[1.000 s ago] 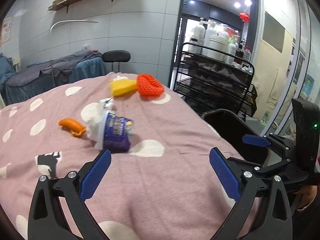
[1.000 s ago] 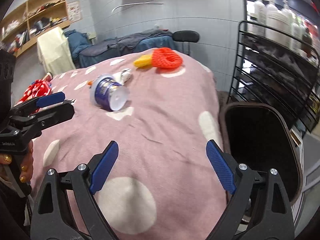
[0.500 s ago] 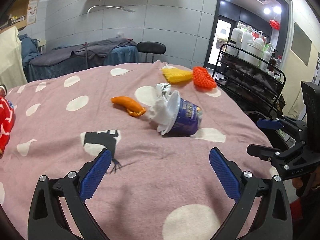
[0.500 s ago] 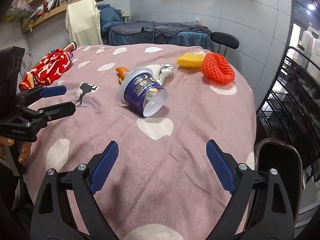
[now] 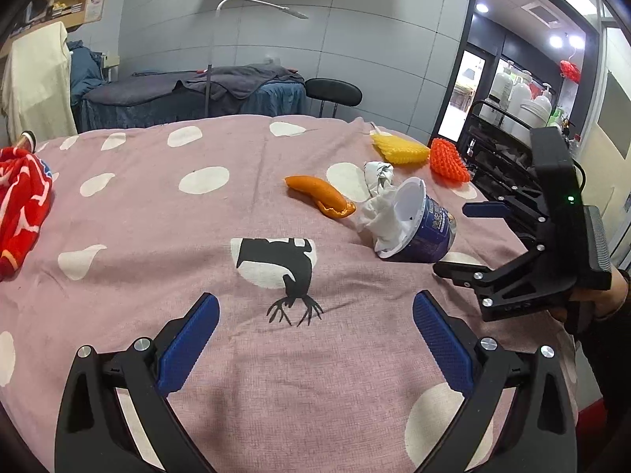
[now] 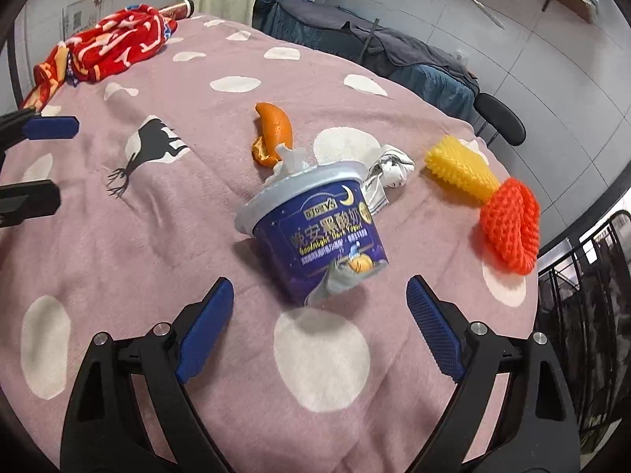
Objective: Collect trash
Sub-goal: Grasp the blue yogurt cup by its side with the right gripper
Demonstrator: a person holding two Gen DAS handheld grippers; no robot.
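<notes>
Two foam nets (image 6: 493, 205) beyond yogurt cup (image 6: 319, 232)

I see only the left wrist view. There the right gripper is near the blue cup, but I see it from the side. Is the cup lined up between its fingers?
Observer: Yes. In the right wrist view the yogurt cup lies on its side straight ahead of the right gripper, roughly centred between the open fingers. No pad touches it.
Operator: What kind of cup is it? I cannot read the label.
Observer: The side facing the right camera shows a crescent moon and the English words Goodnight Dark Yogurt.
</notes>
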